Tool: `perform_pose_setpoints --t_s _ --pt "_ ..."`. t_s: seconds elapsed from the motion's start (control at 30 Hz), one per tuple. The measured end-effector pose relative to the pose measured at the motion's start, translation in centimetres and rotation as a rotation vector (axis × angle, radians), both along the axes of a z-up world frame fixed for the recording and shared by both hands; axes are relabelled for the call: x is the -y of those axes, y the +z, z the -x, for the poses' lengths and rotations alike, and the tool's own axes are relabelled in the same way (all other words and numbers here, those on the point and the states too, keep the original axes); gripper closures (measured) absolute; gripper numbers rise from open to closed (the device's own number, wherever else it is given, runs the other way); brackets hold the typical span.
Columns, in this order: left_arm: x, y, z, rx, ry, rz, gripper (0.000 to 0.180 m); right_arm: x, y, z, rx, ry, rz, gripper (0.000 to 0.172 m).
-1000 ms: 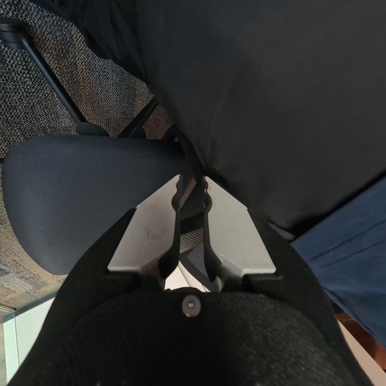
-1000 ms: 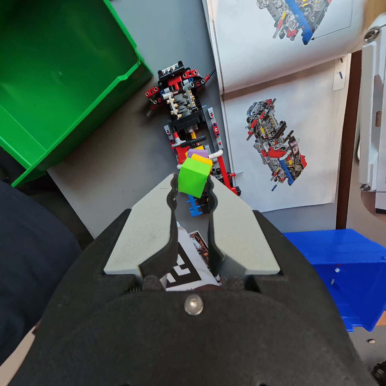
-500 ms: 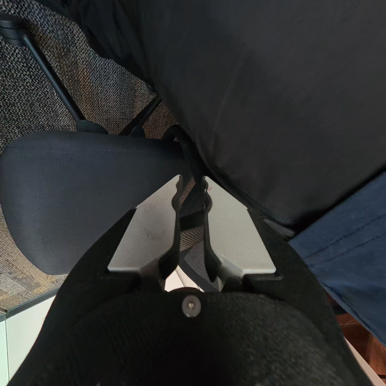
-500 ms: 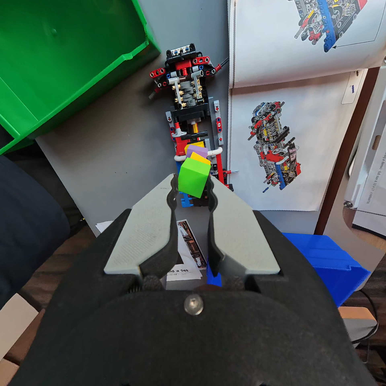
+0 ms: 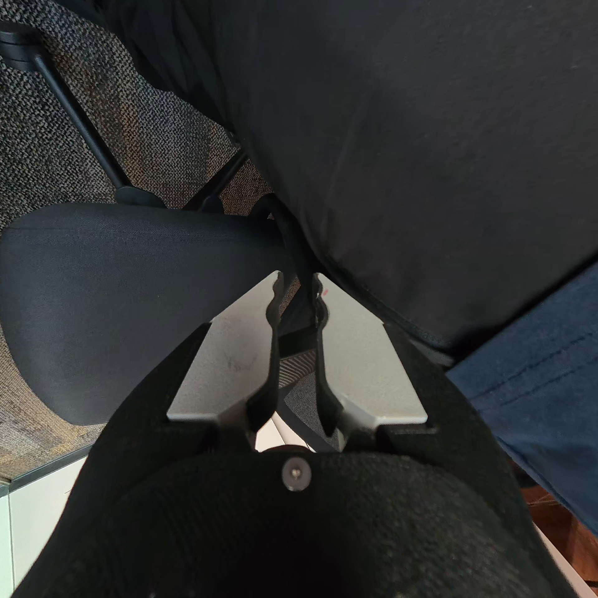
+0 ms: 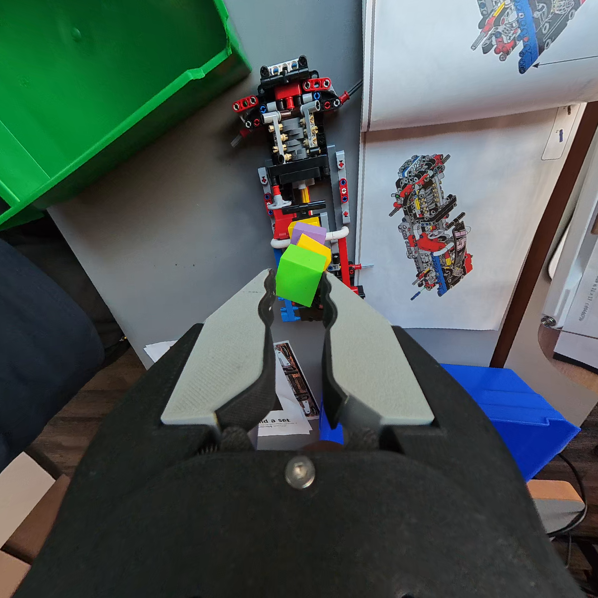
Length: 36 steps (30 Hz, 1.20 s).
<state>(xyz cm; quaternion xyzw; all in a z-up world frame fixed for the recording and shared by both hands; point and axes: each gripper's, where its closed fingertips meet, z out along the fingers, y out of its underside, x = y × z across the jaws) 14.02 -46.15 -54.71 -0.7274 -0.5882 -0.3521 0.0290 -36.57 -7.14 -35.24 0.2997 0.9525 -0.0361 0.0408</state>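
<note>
My right gripper is shut on a green block, with both pads pressed on its sides. A yellow block and a purple block sit stuck on its far side, so the three form one short stack held in the air. Below them a red, black and grey toy-brick chassis lies on a grey mat. My left gripper points down at a black chair seat and dark clothing. Its jaws stand slightly apart with nothing between the pads.
A green bin stands at the far left of the mat and a blue bin at the near right. An open instruction booklet lies right of the chassis. Speckled carpet and blue trousers show in the left wrist view. The grippers' ends are close to 65 centimeters from one another.
My right gripper has drawn back toward me with the block stack still in its grasp, so more of the chassis shows. The left gripper has hardly moved.
</note>
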Motion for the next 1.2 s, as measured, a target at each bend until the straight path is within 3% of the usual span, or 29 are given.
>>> perform_pose_setpoints --t_s 0.57,0.8,0.9,1.0,1.1,1.2 --pt "0.0 -0.1 -0.4 0.009 -0.002 -0.004 0.165 0.3 0.5 0.0 -0.016 -0.007 0.006 0.137" --pt "0.1 -0.2 0.0 0.008 -0.012 -0.006 0.165 -0.3 3.8 -1.2 -0.087 -0.116 0.143 0.133" --pt "0.1 -0.3 0.1 0.014 -0.034 -0.009 0.165 -1.7 5.2 -3.8 -0.152 -0.181 0.251 0.130" --pt "0.3 -0.4 0.6 0.016 -0.059 -0.011 0.165 -4.5 4.8 -8.1 -0.197 -0.228 0.300 0.128" --pt "0.4 -0.4 1.1 0.018 -0.093 -0.011 0.165 -7.4 2.5 -13.5 -0.209 -0.201 0.304 0.127" --pt "0.6 -0.4 1.9 0.015 -0.134 -0.008 0.165 -10.1 -1.5 -19.3 -0.185 -0.102 0.190 0.130"
